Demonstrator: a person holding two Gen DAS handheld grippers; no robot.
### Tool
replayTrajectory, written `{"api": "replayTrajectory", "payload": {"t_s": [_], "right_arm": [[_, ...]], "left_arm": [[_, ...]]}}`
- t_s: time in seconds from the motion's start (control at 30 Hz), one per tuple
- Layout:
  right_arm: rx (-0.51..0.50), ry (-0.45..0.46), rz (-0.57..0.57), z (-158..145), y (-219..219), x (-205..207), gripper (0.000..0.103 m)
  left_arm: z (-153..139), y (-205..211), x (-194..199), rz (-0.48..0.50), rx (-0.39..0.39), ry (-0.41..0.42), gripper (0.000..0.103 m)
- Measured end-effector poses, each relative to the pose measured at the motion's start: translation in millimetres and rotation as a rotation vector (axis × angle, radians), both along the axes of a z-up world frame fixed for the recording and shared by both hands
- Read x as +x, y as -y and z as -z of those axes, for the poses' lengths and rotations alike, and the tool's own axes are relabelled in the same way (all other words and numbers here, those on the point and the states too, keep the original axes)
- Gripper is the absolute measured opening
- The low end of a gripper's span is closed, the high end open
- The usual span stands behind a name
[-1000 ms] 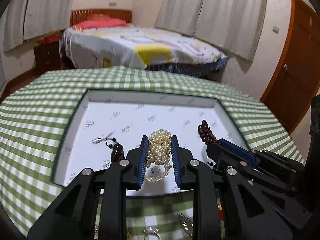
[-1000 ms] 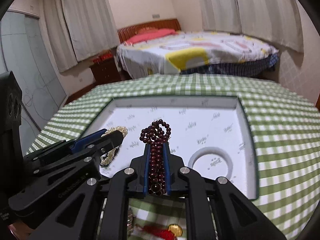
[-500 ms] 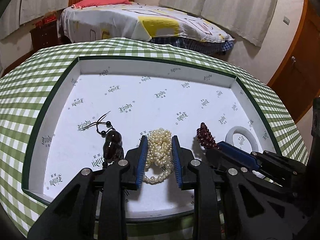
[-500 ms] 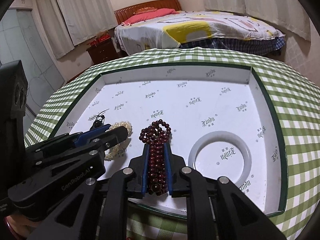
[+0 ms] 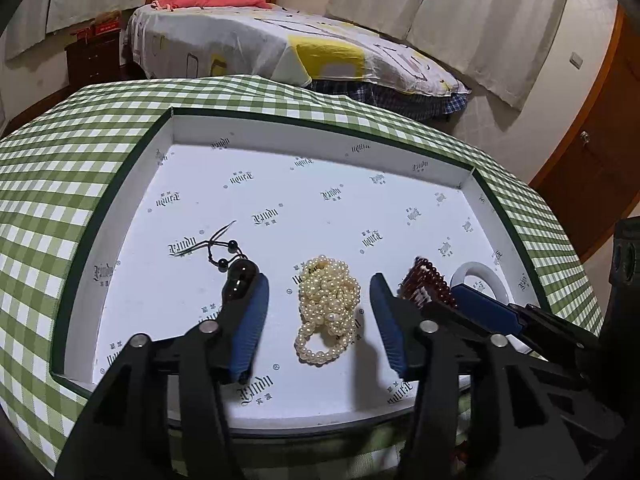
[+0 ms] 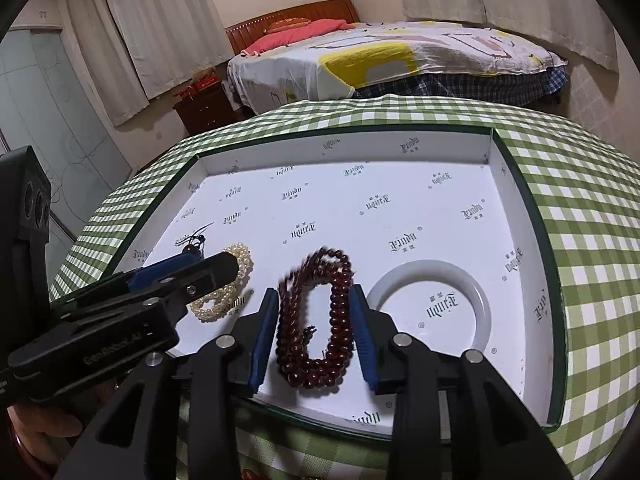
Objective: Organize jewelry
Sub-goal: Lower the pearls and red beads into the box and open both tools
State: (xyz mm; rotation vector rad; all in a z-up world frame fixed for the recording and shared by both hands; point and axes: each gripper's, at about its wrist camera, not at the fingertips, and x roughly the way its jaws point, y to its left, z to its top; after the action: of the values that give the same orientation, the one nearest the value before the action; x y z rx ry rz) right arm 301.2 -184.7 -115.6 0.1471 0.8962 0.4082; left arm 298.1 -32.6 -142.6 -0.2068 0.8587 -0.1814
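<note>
Bedroom table, white tray: my left tongs and right tongs, jaws just opening, release pearl strand and dark red beads, laid side by side

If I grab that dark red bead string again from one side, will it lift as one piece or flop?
Probably flop: the dark red bead string lies in loose, bent loops in the white tray. Its round beads look glossy, so the pads may slip. Slack loops would likely dangle and could catch the white ring beside it.
</note>
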Motion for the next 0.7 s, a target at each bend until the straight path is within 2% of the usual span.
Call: {"api": "replayTrajectory", "payload": {"t_s": [0.27,0.7], "right_arm": [[0.002,0.033,0.009,-11,2,-4,0.040],[-0.020,0.129,0.043,-42,11,-40,0.040]], "left_arm": [[-17,0,-8,-0.001,0.024,0.056,0.058],[-57,-8,-54,-0.038,0.074,0.206,0.060]]}}
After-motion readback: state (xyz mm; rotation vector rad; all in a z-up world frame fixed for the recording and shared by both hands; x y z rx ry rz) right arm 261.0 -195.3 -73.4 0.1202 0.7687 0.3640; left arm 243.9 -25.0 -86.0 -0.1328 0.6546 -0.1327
